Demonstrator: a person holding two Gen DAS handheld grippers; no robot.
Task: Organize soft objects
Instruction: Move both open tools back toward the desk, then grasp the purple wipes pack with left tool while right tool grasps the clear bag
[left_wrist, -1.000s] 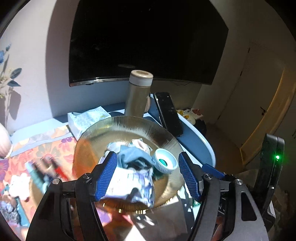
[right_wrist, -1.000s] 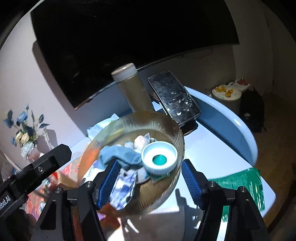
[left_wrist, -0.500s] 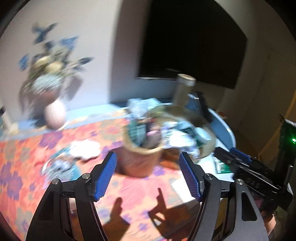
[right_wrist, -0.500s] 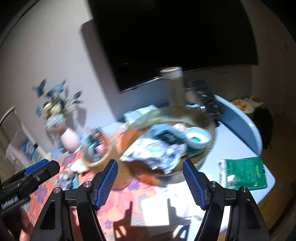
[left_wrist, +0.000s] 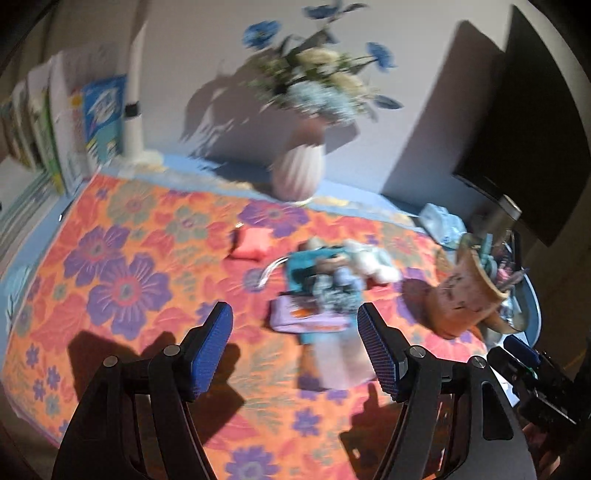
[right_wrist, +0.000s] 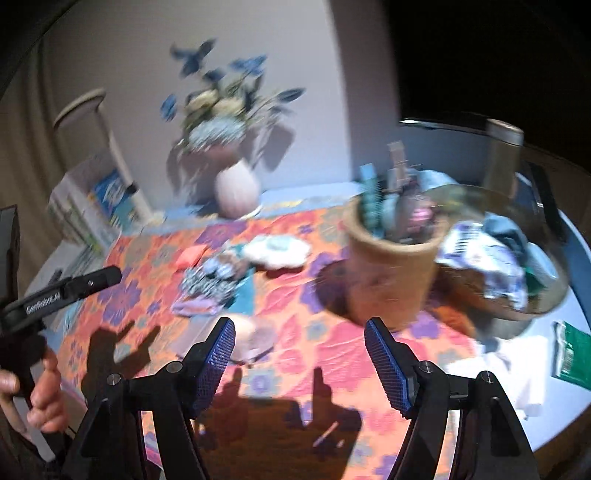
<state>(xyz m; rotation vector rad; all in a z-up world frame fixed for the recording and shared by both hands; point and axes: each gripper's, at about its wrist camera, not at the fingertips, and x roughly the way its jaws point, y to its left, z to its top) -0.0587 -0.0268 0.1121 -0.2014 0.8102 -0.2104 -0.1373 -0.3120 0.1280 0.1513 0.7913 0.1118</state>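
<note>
Above the flowered cloth — both tools spread, nothing between the blue pads.
Left gripper and right gripper hang over it; soft pile lies mid-cloth, beside the brown pot.

Quilted cloth tablecloth; seemingly glass bowl.

Both wrist views angled down over floral cloth (motion-blurred); shared: flower vase, brown pot.
</note>
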